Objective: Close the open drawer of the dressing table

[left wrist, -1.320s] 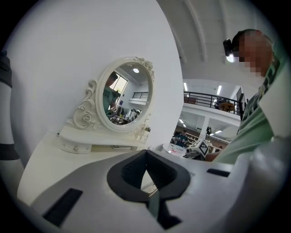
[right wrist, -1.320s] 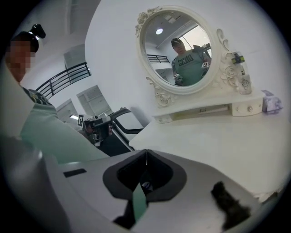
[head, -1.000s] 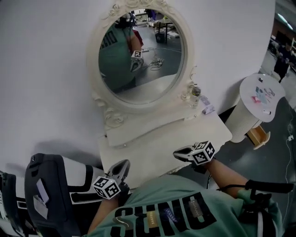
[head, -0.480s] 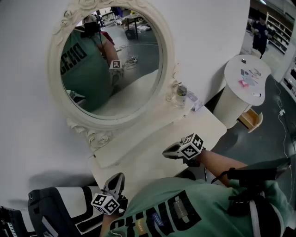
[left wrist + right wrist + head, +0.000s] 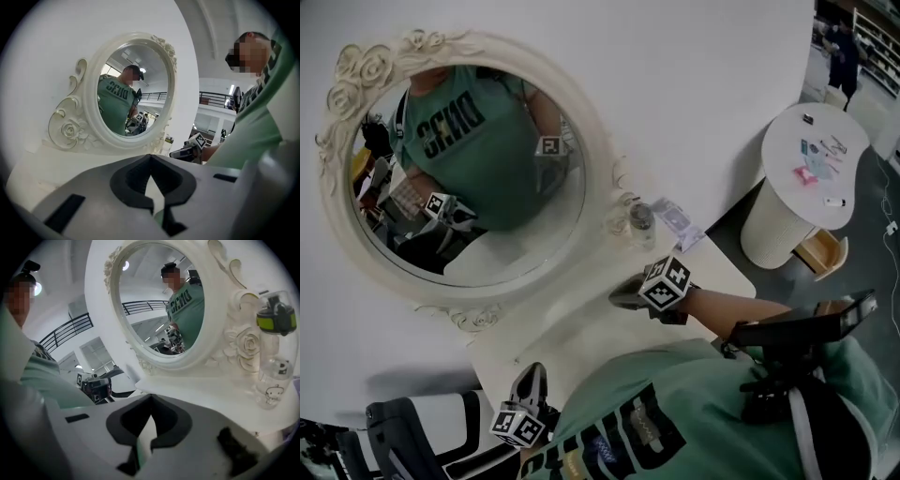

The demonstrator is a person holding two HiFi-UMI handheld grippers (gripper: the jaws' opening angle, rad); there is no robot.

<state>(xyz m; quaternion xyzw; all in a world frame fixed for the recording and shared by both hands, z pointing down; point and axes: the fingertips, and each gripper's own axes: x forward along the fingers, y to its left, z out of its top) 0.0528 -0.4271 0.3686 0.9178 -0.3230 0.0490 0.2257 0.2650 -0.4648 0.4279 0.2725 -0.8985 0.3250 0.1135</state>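
1. Over the white surface [image 5: 581, 333] of the dressing table, below its oval mirror [image 5: 487, 244], the right hand-held gripper [image 5: 621, 296] is held with jaws together and nothing between them. The left hand-held gripper [image 5: 532, 377] is held at the near left corner, its jaws likewise together and empty.
2. No drawer can be made out on the dressing table's front, which is hidden beneath the person's green-shirted torso [image 5: 675, 412]. The only open drawer [image 5: 823, 253] seen sits low on the round white stand [image 5: 773, 230], well apart to the right.
3. A blind push is judged the main risk: with the front unseen, a drawer could be struck off-centre, skewed and jammed.
4. A clear bottle [image 5: 642, 225] stands near the right hand-held gripper and could be knocked over by a careless swing.
5. The open drawer is seen jutting from the stand toward the lower right of the head view, with its long axis apparently along that line. Closing is judged to need a push the opposite way.
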